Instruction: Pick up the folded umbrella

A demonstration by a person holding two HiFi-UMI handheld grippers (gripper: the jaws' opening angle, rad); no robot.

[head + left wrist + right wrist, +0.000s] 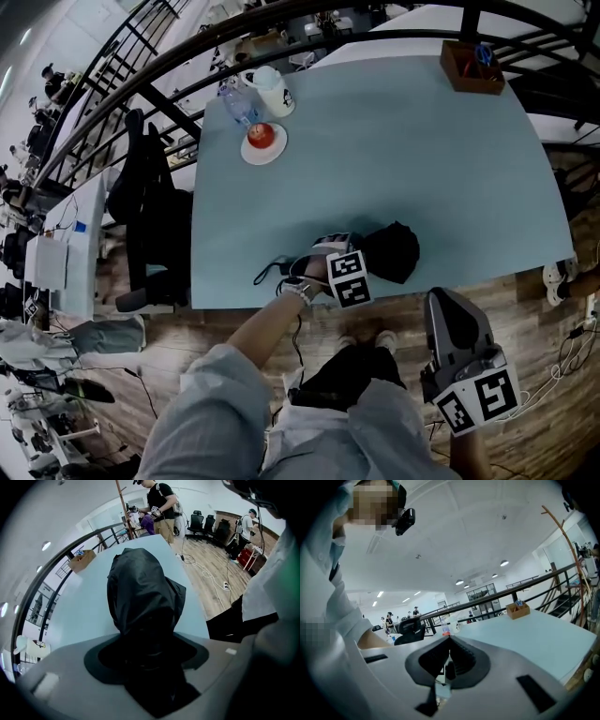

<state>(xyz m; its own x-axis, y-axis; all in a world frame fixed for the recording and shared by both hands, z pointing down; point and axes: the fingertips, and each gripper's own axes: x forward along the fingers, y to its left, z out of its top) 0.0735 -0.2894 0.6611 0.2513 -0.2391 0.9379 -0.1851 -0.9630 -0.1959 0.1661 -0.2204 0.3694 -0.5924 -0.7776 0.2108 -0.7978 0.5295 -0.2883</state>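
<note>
My left gripper is clamped on the black folded umbrella, which sits at the near edge of the table, roughly midway along that edge; I cannot tell whether it rests on the top or is just clear of it. My right gripper hangs off the table, just past its near edge toward the right corner, jaws pressed together with nothing between them.
</note>
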